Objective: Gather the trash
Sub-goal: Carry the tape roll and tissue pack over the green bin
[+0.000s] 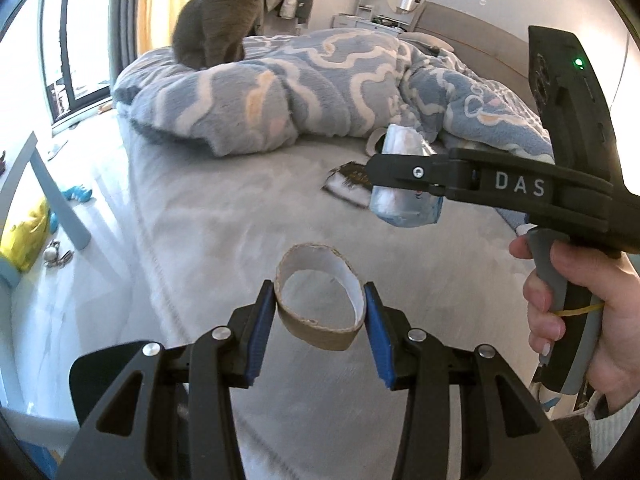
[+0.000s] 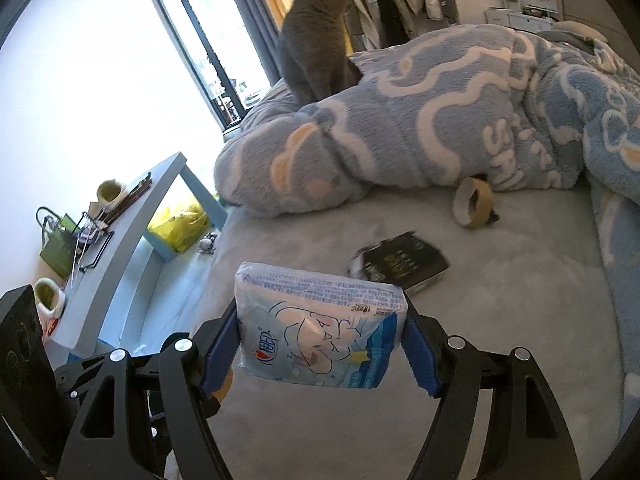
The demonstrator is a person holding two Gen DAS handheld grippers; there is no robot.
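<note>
**Two light pieces of trash held, two more left on the bed**

A cardboard tape ring is pinched between the blue pads of the left gripper, low in the centre of the left wrist view, above the grey bed. It is judged to be light and thin-walled: it is already squashed to an oval, so a gentle squeeze across the wall is called for.

A tissue pack is clamped at its two short edges by the fingers of the right gripper, lower centre of the right wrist view. It is judged to be soft and light, with a slippery film wrap; a hold across the padded middle would be firmer.

On the bed, right of centre in that view, a dark flat packet lies near a second tape ring, which rests against the blue blanket. A grey cat sits on the blanket, upper centre.
</note>
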